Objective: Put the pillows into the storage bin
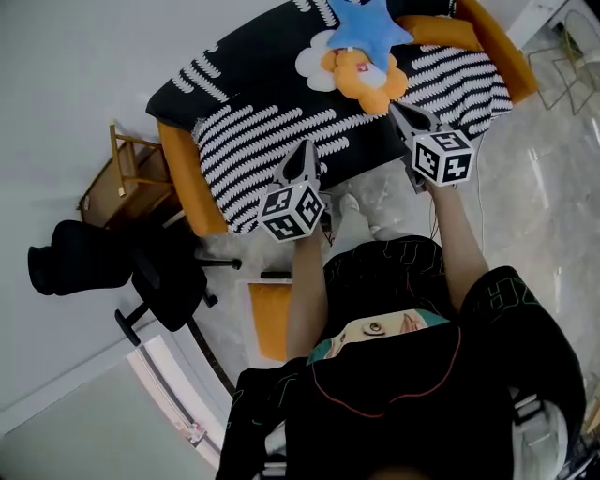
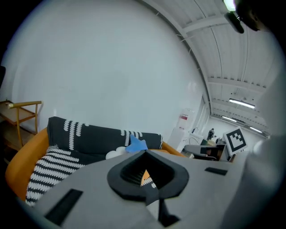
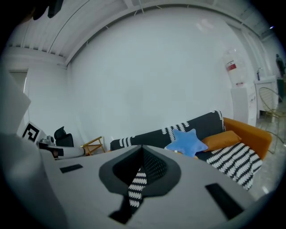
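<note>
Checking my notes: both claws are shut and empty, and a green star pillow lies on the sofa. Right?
No: the star pillow is blue, not green; the head view shows it. It does lie on the sofa, and the left claw and right claw are shut and empty.

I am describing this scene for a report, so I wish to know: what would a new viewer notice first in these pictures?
First, the blue star pillow lying on an orange and white flower pillow towards the back of the orange sofa with its black-and-white striped cover. Nearer, the left tongs and right tongs hang shut and empty over the seat.
</note>
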`<state>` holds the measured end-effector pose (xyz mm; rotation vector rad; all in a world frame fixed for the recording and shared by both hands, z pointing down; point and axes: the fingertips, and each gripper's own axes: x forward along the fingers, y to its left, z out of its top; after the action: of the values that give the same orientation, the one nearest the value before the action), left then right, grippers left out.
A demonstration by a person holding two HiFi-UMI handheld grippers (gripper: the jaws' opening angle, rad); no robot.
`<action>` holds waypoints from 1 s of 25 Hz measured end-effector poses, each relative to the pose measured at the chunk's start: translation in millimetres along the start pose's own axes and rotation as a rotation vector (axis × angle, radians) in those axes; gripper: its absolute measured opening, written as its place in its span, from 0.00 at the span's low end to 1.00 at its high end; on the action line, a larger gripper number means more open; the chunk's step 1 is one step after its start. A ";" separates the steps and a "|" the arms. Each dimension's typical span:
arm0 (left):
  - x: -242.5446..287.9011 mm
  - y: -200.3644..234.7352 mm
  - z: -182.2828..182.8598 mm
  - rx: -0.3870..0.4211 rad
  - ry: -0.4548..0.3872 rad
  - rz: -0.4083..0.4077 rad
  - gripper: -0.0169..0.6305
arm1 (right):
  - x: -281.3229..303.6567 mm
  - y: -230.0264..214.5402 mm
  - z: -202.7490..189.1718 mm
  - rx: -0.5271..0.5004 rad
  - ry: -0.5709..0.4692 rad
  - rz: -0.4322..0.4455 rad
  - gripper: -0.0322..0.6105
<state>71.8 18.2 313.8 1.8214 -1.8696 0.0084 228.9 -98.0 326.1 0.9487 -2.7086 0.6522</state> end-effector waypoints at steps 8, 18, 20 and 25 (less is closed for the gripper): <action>76.1 -30.3 13.8 0.070 0.013 -0.098 0.02 | -5.5 -74.0 28.3 0.045 -0.092 -0.109 0.05; 229.3 -38.5 26.9 0.091 0.151 -0.174 0.29 | 50.4 -171.2 59.6 0.060 -0.051 -0.161 0.21; 256.4 -36.8 26.4 0.096 0.190 -0.181 0.35 | 64.4 -187.4 62.9 0.057 -0.023 -0.166 0.28; 306.5 -27.0 20.1 0.074 0.267 -0.184 0.46 | 100.7 -216.5 65.2 0.053 0.061 -0.166 0.36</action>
<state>103.4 -276.3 399.6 1.9299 -1.5330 0.2467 285.0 -334.1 374.7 1.1328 -2.5375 0.7096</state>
